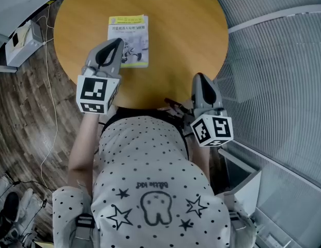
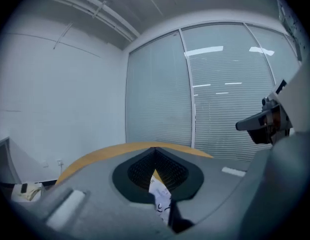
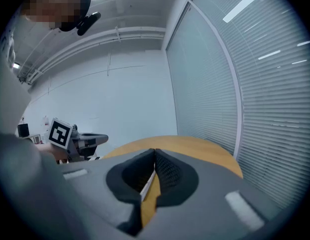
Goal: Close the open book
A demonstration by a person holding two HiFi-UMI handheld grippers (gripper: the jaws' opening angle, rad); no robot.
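2 grippers are in my hands. My left gripper (image 1: 118, 42) has its jaws pressed together, empty, over a near corner of the book (image 1: 128, 30). It lies closed on the round table (image 1: 181, 30). My right gripper (image 1: 200, 77) has its jaws together too.

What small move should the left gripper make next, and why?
Probably draw the left gripper back toward the person, clear of the table. The book seems to lie closed, cover up, and the left jaws are together, empty, above it. The right gripper hangs shut by the table's near rim, so nothing more seems needed.
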